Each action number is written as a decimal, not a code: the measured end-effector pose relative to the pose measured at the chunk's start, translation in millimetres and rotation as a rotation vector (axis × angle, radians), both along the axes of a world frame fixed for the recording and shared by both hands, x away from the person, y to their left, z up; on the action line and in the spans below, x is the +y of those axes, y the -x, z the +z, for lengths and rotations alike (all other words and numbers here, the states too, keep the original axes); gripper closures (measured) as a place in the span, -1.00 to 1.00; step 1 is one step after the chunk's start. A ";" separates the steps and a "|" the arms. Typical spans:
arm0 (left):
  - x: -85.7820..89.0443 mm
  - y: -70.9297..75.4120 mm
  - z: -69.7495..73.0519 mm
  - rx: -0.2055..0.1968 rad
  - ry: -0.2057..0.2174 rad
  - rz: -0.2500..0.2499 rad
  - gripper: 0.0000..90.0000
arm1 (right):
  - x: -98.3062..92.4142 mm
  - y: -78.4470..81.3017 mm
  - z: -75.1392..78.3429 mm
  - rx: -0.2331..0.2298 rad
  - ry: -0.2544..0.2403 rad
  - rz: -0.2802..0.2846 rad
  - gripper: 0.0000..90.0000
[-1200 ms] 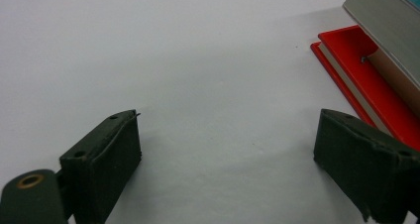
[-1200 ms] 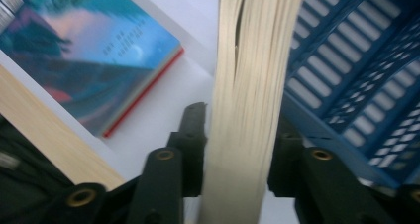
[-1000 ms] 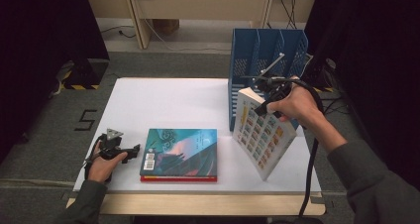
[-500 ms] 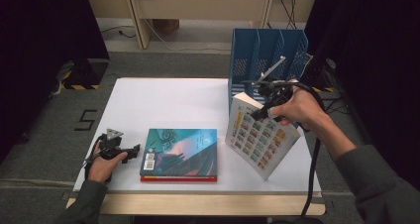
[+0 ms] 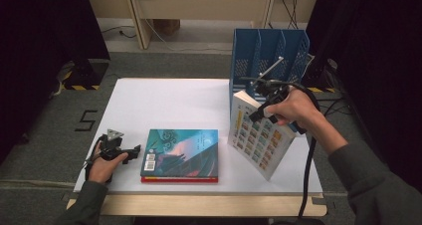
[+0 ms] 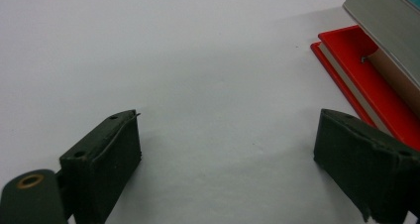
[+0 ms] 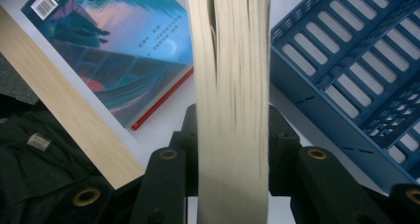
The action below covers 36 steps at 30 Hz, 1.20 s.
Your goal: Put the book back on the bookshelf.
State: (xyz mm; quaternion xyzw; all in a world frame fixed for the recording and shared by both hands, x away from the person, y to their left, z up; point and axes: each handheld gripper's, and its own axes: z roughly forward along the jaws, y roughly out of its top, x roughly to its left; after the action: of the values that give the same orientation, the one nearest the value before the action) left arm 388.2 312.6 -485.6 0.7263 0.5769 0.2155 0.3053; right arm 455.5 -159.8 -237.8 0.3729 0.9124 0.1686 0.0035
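Observation:
A white book [image 5: 255, 138] with a grid of small coloured pictures stands tilted on its lower corner at the table's right, in front of the blue file rack [image 5: 268, 51]. My right gripper [image 5: 260, 104] grips its upper edge. In the right gripper view the page block [image 7: 230, 75] sits between the jaws of the right gripper [image 7: 232, 121], which have just been opening slightly; the pads still touch both sides. My left gripper [image 5: 133, 152] rests open on the table, left of a teal book [image 5: 181, 150] lying on a red one [image 6: 369, 80]. Nothing lies between the jaws of the left gripper [image 6: 228, 135].
The white table [image 5: 164, 103] has bare surface at the back left and middle. The blue rack's slotted dividers [image 7: 346, 60] lie close beside the held book. The wooden front edge [image 5: 199, 205] runs below the books. A cable trails from the right hand.
The right hand and the white book have shifted slightly to the left and tilted a little. The left hand and the stacked books have not moved.

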 end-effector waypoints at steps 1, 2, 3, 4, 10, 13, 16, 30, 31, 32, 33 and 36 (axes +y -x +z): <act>0.0 0.0 0.0 0.000 0.000 -0.001 -0.78 | 0.0 0.0 0.0 0.000 0.000 0.000 0.54; 0.1 0.0 0.0 0.000 0.000 0.000 -0.78 | 0.1 -0.7 -1.5 0.003 0.000 0.006 0.54; 0.1 0.0 0.0 0.000 0.000 0.000 -0.78 | 0.1 -0.7 -1.5 0.003 0.000 0.006 0.54; 0.0 0.0 0.0 0.000 0.000 0.000 -0.78 | -0.6 -1.2 -2.3 0.003 -0.003 0.004 0.54; 0.1 -0.1 0.0 0.001 0.000 -0.001 -0.78 | -0.1 -1.6 -6.4 -0.008 0.010 0.018 0.57; 0.1 -0.1 0.0 0.001 0.001 0.000 -0.78 | -1.5 -0.2 -6.2 -0.048 0.017 0.028 0.62; 0.2 -0.1 0.0 0.001 0.001 -0.001 -0.78 | -9.5 0.9 -6.3 -0.077 -0.001 0.035 0.63; 0.1 -0.1 0.0 0.001 0.000 0.000 -0.78 | -34.7 18.9 16.6 -0.135 -0.099 -0.011 0.64; 0.1 -0.1 0.0 0.001 0.000 0.000 -0.78 | -36.5 20.0 19.0 -0.144 -0.107 -0.013 0.64; 0.1 -0.1 0.0 0.001 0.000 0.000 -0.78 | -37.6 21.4 21.5 -0.154 -0.110 -0.016 0.64; 0.0 -0.1 0.0 0.001 0.000 0.000 -0.78 | -38.2 22.4 24.1 -0.163 -0.117 -0.019 0.64; 0.0 -0.1 0.0 0.000 -0.001 -0.001 -0.78 | -40.9 23.0 32.6 -0.179 -0.122 -0.018 0.64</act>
State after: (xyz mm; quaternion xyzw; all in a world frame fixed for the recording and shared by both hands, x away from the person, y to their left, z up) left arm 388.3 312.6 -485.6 0.7267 0.5766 0.2155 0.3049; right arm 432.5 -200.7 -205.2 0.3641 0.8931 0.2563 0.0640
